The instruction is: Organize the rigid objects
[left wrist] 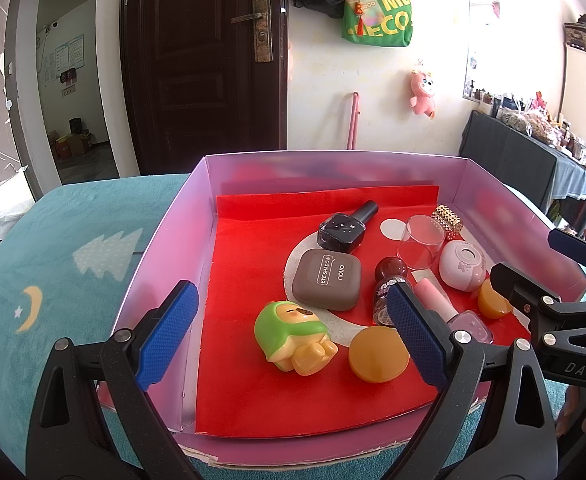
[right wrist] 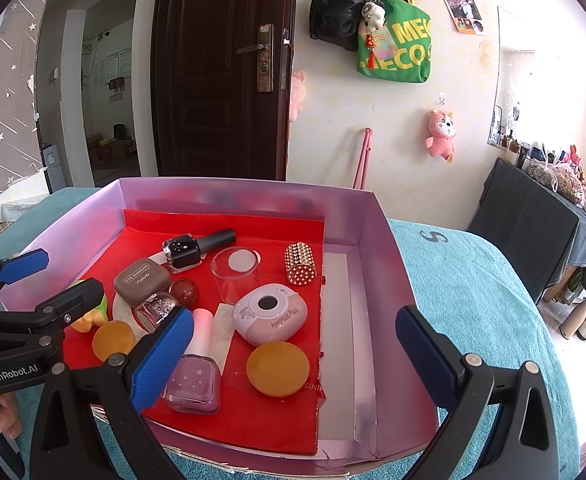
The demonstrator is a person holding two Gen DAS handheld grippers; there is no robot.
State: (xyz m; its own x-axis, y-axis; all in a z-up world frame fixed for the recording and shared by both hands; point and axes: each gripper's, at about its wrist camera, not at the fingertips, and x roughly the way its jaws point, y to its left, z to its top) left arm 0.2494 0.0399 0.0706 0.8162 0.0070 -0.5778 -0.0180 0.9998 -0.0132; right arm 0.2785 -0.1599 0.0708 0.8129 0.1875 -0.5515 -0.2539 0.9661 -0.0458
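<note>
A pink box with a red liner holds the objects. In the left wrist view my left gripper is open and empty over the green-hooded toy figure and an orange disc. A brown eyeshadow case, a black nail polish bottle and a glitter bottle lie beyond. In the right wrist view my right gripper is open and empty over a second orange disc, beside the pink polish bottle and the pink round case.
A clear cup and a gold studded cylinder sit at the back of the box. The box rests on a teal cloth. A dark table stands to the right, a dark door behind.
</note>
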